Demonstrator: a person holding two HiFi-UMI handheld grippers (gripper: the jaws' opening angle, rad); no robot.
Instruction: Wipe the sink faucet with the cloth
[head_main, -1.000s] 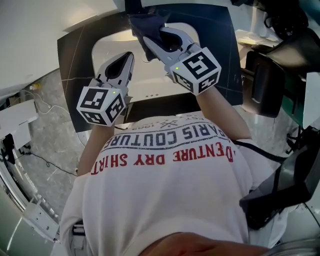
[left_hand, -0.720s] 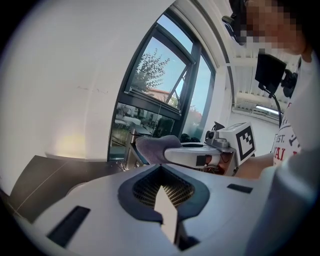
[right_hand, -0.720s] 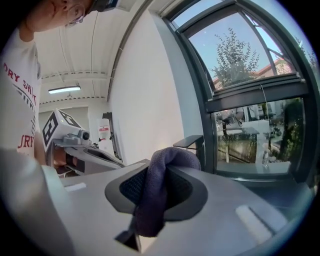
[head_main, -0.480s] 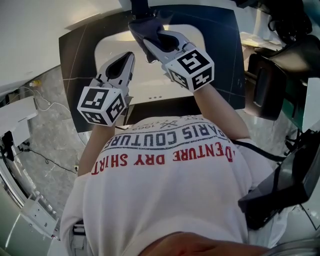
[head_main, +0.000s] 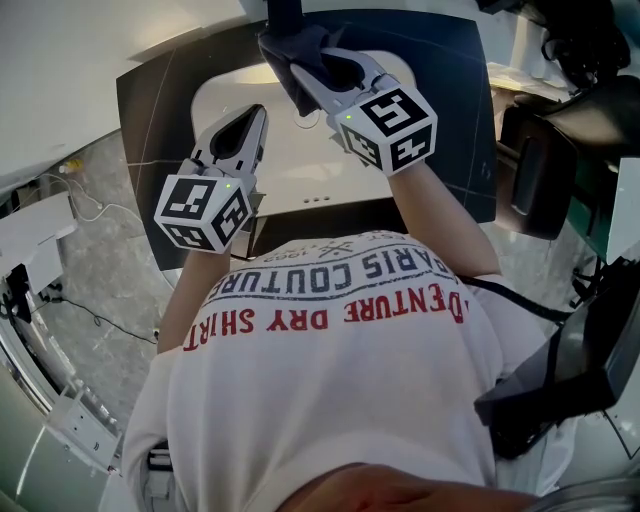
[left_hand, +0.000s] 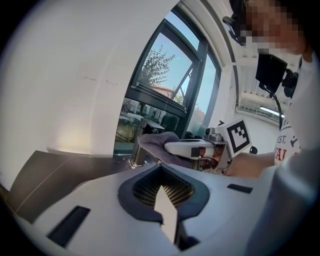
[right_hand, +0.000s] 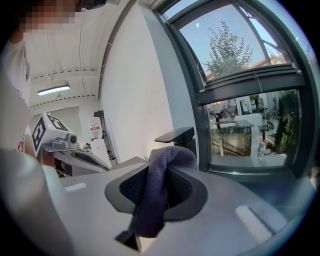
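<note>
A white sink (head_main: 215, 100) is set in a dark countertop (head_main: 150, 120). The dark faucet (head_main: 283, 12) stands at its far edge; it also shows as faucet (right_hand: 177, 136) and faucet (left_hand: 137, 150). My right gripper (head_main: 290, 70) is shut on a dark purple cloth (head_main: 298, 48), which it holds against the faucet's front. The cloth (right_hand: 160, 185) bulges out between its jaws. My left gripper (head_main: 258, 115) hangs over the basin's left half, shut and holding nothing. In the left gripper view the cloth (left_hand: 160, 142) and right gripper (left_hand: 200, 148) sit just ahead.
A window with a dark frame (right_hand: 200, 125) rises right behind the faucet. Black equipment (head_main: 535, 170) stands to the right of the counter. Cables (head_main: 80, 210) lie on the speckled floor at left. A white wall (left_hand: 75, 75) runs along the left side.
The right gripper with the cloth has swayed slightly left, then back right and a little farther in at the faucet. The left gripper has stayed put.
</note>
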